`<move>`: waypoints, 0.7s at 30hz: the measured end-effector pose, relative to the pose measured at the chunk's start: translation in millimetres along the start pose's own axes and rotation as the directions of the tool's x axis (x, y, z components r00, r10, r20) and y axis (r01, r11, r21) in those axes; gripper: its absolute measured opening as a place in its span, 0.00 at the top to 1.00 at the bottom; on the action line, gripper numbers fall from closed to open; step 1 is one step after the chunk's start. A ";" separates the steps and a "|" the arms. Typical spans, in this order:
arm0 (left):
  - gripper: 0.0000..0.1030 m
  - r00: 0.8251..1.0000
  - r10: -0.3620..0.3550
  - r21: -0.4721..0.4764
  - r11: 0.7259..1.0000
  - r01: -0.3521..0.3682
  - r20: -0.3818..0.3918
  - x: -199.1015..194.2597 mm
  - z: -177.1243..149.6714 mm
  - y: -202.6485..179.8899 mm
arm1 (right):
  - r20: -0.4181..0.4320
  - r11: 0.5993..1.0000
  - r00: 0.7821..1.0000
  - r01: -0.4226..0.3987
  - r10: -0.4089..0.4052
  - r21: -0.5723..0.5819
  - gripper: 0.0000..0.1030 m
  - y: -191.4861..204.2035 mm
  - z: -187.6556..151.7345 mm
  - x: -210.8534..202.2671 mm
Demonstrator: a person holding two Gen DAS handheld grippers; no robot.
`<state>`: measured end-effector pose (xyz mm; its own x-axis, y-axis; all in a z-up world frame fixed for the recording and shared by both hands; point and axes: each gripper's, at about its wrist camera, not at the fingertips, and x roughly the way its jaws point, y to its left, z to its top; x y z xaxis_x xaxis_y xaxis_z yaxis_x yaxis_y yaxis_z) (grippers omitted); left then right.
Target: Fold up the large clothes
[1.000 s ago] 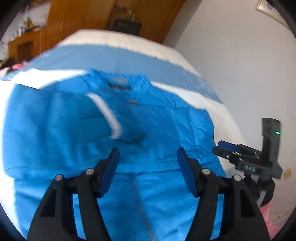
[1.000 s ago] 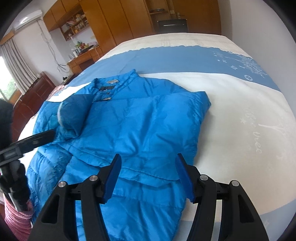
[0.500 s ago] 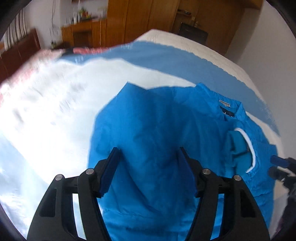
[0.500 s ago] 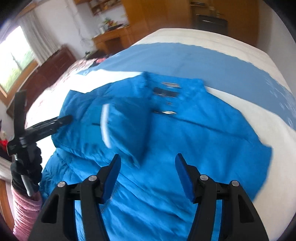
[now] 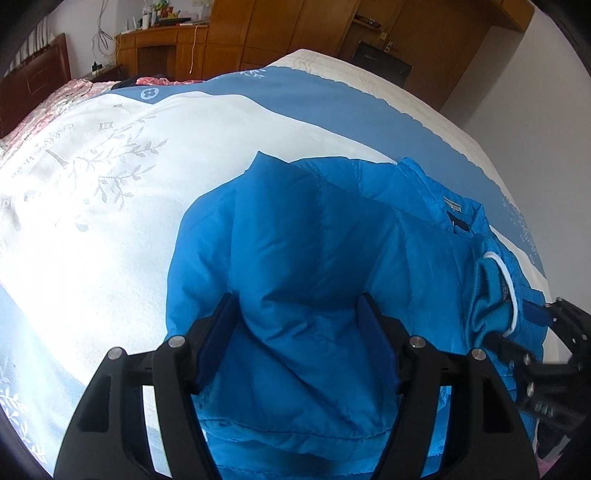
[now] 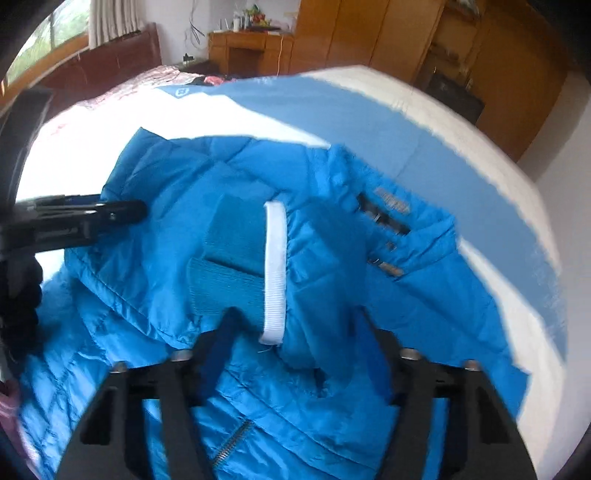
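The blue puffer jacket (image 5: 317, 266) lies spread on the bed (image 5: 110, 184), over a white and blue bedspread, with its collar (image 6: 391, 221) toward the far end where the wooden wardrobes (image 5: 280, 29) stand. One sleeve is folded across the chest, and its knitted cuff (image 6: 236, 280) with a white band (image 6: 275, 273) lies on top of the body of the jacket.

My left gripper (image 5: 297, 339) points down at the shoulder part of the jacket, near its outer edge beside the white cloth. Its fingers (image 5: 216, 339) are spread and opening further. Puffy fabric bulges up between them, but the pads do not press on it, so nothing is grasped there.

My right gripper (image 6: 295, 354) hangs over the folded sleeve. Its fingers (image 6: 218, 350) are closing, and the lower end of the cuff and white band sits between them. This view is blurred, and I see a gap between the pads and the cloth, so the sleeve is not clenched.

From the right side I see the left gripper's dark tip over the far shoulder of the jacket, and my gloved hand (image 6: 18, 295) below it, with a pink sleeve (image 6: 9, 410) at the edge.
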<state>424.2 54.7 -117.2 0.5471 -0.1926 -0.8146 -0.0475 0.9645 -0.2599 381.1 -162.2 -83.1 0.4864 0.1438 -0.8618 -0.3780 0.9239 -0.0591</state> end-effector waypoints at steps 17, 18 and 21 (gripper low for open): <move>0.33 0.999 0.018 0.040 0.999 -0.019 0.028 -5.7 -3.6 -7.8 | 0.091 0.882 0.941 -0.338 0.326 0.329 0.18 -128.5 -59.0 -44.3; 0.33 0.999 0.014 0.042 0.999 -0.015 0.031 -6.5 -4.0 -8.6 | 0.096 0.871 0.934 -0.355 0.344 0.339 0.17 -134.0 -59.9 -44.7; 0.33 0.999 0.032 0.064 0.997 -0.035 0.040 -7.0 -5.4 -11.8 | 0.072 0.846 0.936 -0.343 0.345 0.409 0.17 -151.0 -60.9 -34.3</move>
<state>416.4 43.8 -111.3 0.5782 -0.1543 -0.8012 -0.0126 0.9801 -0.1979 373.5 -328.2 -75.2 0.3817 0.4785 -0.7908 -0.1637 0.8771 0.4516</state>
